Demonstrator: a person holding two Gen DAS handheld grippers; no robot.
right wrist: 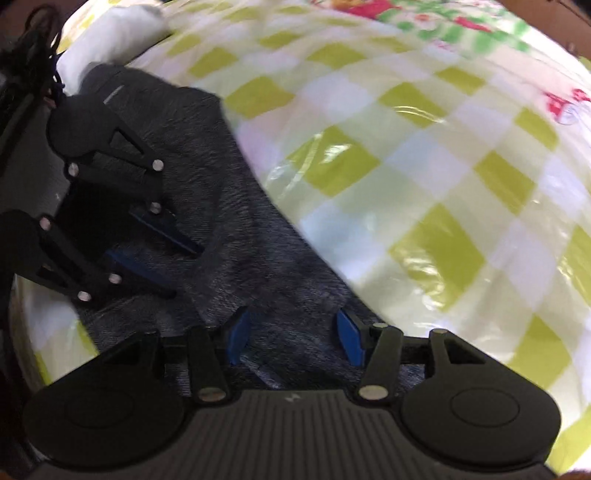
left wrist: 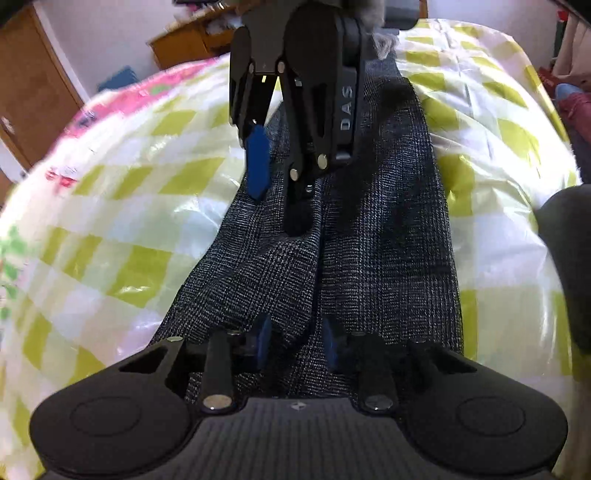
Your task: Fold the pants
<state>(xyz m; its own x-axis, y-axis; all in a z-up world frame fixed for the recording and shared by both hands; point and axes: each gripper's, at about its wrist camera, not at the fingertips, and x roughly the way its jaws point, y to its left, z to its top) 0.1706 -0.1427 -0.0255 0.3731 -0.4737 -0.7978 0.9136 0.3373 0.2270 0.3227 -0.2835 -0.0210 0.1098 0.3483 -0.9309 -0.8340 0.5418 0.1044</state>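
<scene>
So the dark grey checked woven pants (left wrist: 369,236) are lying stretched out on a glossy plastic-looking bed cover with yellow-green and white checks (left wrist: 122,229), running as a long strip from the near edge away toward the far end, with a lengthwise fold or seam down the middle and some soft creases near the bottom. In the left wrist view the left gripper (left wrist: 297,345) is right down on the near end of the fabric, and a ridge of cloth is bunched up between its blue pads (left wrist: 263,338), so it looks clenched on the pants. Farther along the same strip the right gripper (left wrist: 279,192) comes down from above, black with "DAS" lettering on its side, one blue pad hanging clear on the left of the fabric edge and the other finger pressed into the cloth; from here I can't say for sure it's pinching anything. The right wrist view is blurry, but there the right gripper (right wrist: 293,338) has its blue pads spread with grey fabric lying flat between them, not visibly squeezed, so I'd call it released. The left gripper (right wrist: 184,269) shows at the left of that view, sitting on the pants (right wrist: 258,236). Past the checks, the cover turns into a pink, red and green floral print (right wrist: 454,22), and a brown wooden cabinet (left wrist: 33,92) stands off at the far left.
</scene>
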